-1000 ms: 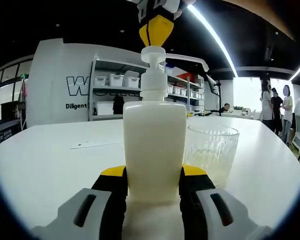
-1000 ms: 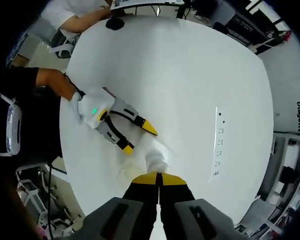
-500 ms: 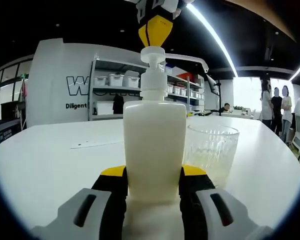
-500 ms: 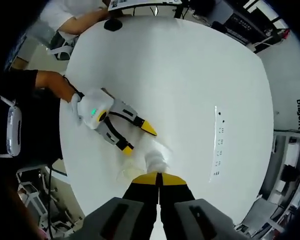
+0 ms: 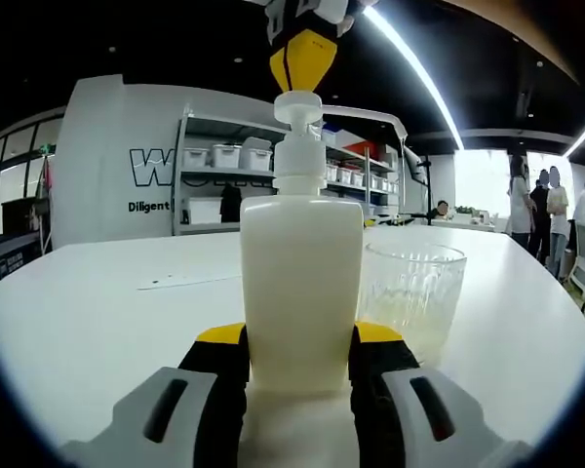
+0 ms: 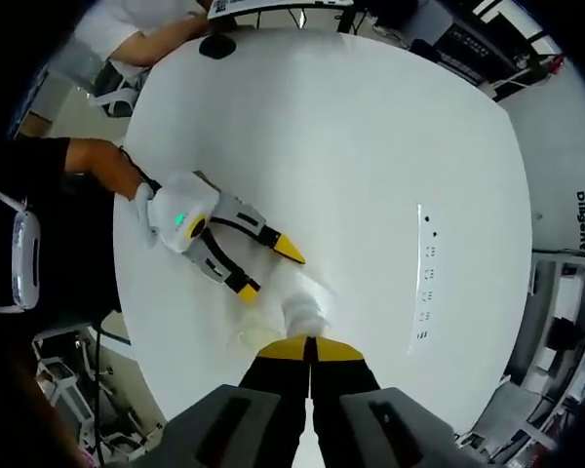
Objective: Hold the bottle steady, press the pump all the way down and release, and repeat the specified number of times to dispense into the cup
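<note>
A cream pump bottle (image 5: 301,283) stands upright on the white table (image 5: 88,312), and my left gripper (image 5: 299,343) is shut on its lower body. Its white pump head (image 5: 298,105) is up, with the spout pointing right over a ribbed glass cup (image 5: 410,292) beside the bottle. My right gripper (image 5: 303,60) hangs shut directly over the pump head, its yellow tips at the top of it. In the right gripper view, looking straight down, my right gripper (image 6: 310,347) is shut just above the pump head (image 6: 304,314). There the left gripper (image 6: 269,273) reaches in from the left, and the cup (image 6: 242,341) is faint.
A thin strip with small dark marks (image 6: 426,278) lies on the table to the right. A dark round object (image 6: 222,45) sits at the far table edge near a seated person's arm. Shelves with white bins (image 5: 224,156) and standing people (image 5: 541,210) are beyond the table.
</note>
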`<state>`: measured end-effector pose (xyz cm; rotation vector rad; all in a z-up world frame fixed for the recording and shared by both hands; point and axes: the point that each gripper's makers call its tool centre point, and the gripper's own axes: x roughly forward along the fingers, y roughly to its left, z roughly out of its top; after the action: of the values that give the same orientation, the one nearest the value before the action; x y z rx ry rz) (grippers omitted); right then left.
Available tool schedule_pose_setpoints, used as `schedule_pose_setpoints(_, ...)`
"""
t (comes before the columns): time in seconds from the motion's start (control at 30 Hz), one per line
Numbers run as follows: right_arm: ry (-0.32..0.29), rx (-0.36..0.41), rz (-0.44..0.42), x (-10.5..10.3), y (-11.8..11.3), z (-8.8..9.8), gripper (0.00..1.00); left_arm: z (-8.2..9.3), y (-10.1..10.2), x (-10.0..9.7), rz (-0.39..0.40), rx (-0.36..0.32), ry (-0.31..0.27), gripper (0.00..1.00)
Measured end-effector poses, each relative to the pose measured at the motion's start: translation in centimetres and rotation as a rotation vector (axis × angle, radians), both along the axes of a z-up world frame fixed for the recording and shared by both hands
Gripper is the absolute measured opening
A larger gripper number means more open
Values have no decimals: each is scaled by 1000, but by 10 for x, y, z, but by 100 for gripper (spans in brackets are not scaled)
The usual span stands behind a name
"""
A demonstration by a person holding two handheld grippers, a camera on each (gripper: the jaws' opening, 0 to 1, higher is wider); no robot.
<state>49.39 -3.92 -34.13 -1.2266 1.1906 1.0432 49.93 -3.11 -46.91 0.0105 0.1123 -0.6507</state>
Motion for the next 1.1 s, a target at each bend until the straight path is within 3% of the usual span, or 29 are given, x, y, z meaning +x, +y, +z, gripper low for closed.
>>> schedule_pose_setpoints(1.1, 20, 3, -30, -1, -1, -4, 0, 0, 0, 2, 0, 2, -1, 39)
